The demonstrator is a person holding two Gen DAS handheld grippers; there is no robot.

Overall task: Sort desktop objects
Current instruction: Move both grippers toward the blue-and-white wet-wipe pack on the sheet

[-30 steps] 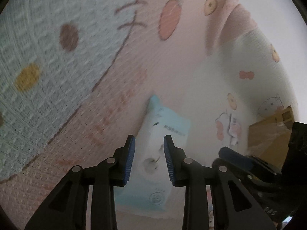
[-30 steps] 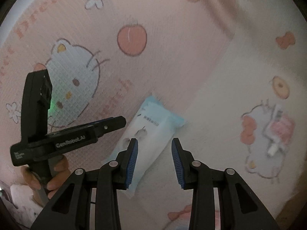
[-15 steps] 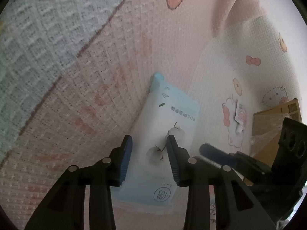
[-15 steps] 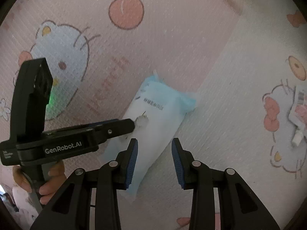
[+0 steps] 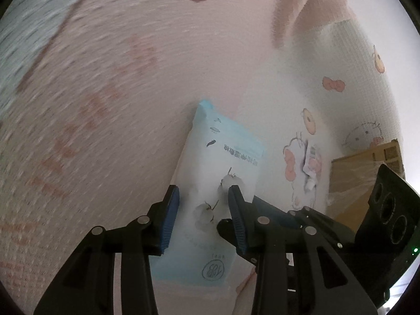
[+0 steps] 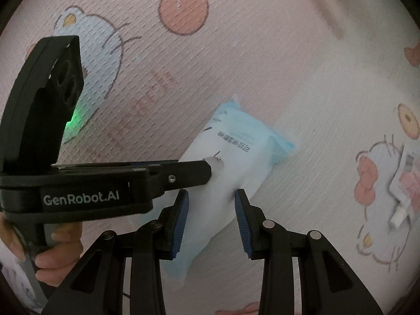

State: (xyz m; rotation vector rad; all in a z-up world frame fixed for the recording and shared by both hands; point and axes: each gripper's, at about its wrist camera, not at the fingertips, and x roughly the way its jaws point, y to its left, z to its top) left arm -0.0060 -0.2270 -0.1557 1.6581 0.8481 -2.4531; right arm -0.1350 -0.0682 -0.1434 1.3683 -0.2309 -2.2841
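We see bare mat (image 5: pixel 110 84) to the left and far side. To the right, a cardboard box (image 5: pixel 367 168) and a small sachet (image 6: pixel 405 181) block passage; both claws crowd the tissue pack (image 6: pixel 231 162).

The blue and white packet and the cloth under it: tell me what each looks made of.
Blue and white packet: seemingly thin plastic film, smooth and slightly glossy, with a crimped sealed end and printed text; it looks soft and padded, perhaps tissues or wipes. Cloth: apparently a woven or embossed textile, matte, with a fine grid-like texture and printed cartoon cats and fruit; whether it is fabric or textured vinyl is unclear.
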